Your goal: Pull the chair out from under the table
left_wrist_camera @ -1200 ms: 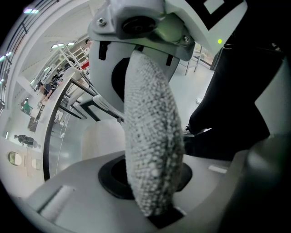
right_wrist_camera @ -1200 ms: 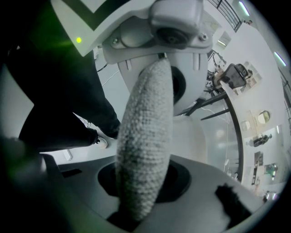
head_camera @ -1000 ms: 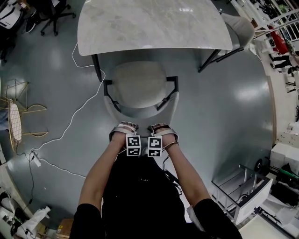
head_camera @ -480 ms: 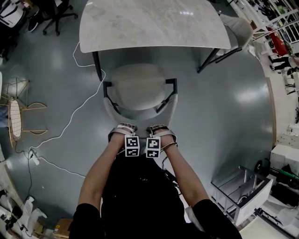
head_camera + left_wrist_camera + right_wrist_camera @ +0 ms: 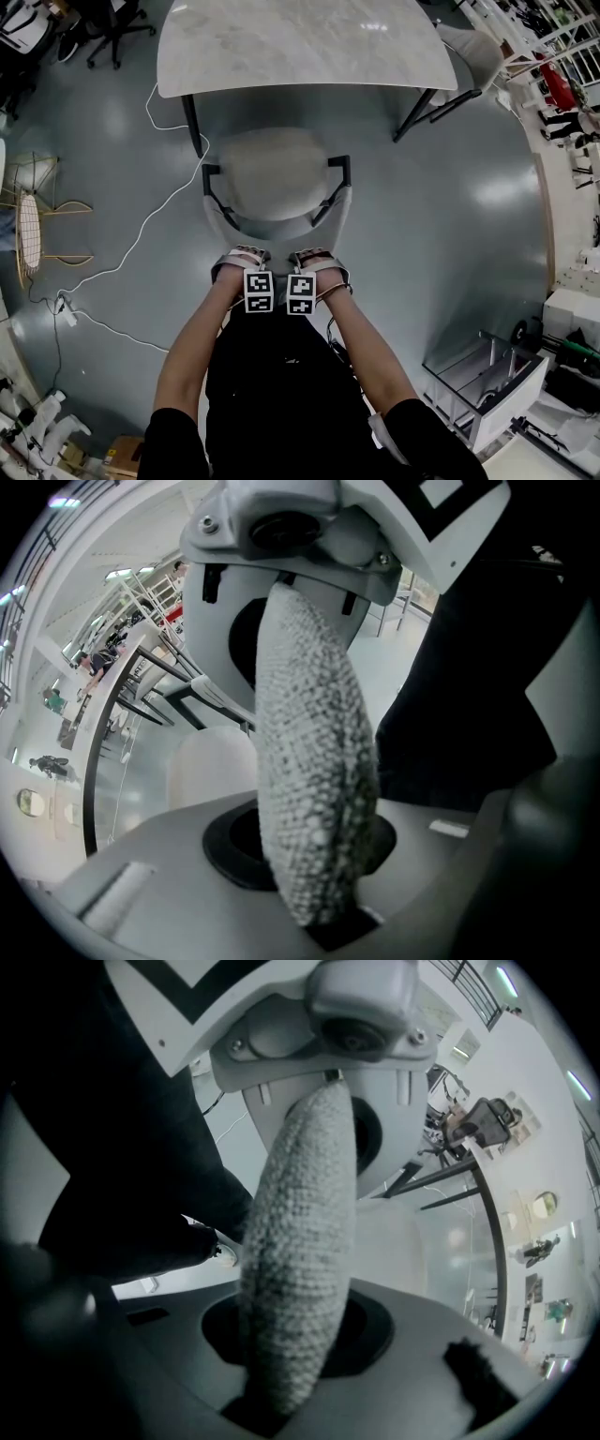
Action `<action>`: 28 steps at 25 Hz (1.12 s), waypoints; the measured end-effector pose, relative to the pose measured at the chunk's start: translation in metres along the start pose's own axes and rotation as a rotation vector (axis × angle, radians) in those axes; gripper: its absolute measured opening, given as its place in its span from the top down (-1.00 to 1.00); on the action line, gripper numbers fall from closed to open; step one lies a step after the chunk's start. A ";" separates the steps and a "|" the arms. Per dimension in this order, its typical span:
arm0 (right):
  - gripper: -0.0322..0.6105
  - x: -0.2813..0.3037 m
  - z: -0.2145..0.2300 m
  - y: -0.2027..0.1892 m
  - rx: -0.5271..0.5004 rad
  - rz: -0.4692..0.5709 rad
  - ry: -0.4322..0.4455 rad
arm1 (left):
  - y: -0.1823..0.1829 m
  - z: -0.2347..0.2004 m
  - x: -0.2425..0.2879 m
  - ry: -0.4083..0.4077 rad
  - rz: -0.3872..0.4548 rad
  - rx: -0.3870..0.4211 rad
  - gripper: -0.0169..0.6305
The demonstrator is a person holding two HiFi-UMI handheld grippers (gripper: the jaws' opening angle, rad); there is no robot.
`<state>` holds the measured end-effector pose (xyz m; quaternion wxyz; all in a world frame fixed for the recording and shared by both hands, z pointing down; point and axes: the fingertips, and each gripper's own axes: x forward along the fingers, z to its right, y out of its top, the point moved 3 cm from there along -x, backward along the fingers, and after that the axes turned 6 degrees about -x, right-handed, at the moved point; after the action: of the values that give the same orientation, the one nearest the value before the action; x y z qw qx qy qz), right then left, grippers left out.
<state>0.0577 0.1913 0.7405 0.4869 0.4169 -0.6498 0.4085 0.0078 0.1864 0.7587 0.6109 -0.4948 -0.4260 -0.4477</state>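
The chair (image 5: 275, 178) has slid further out from the marble table (image 5: 300, 42) than a second ago, toward the person at the bottom of the frame.

Head view: the chair stands at centre frame, just below the table's edge. The left gripper (image 5: 239, 255) and right gripper (image 5: 317, 255) sit side by side on the top of its backrest (image 5: 278, 232).

Left gripper view: the jaws are narrow, clamped on the nubbly backrest (image 5: 314, 780) edge.

Right gripper view: the jaws are likewise closed on the backrest (image 5: 295, 1269).

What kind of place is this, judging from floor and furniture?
Probably a workshop or test lab, not a home: a dining table and chair stand on a bare polished floor, with loose cable and a metal rack nearby.
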 end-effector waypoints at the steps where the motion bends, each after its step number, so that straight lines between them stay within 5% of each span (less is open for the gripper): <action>1: 0.62 -0.001 -0.003 0.000 0.000 0.002 0.001 | 0.002 0.003 0.000 -0.001 -0.001 -0.002 0.68; 28: 0.62 -0.013 -0.068 0.016 -0.005 0.001 0.006 | 0.015 0.070 -0.010 0.006 -0.004 -0.009 0.68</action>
<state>0.0646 0.2625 0.7387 0.4896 0.4141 -0.6498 0.4082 0.0150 0.2581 0.7564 0.6089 -0.4955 -0.4231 -0.4524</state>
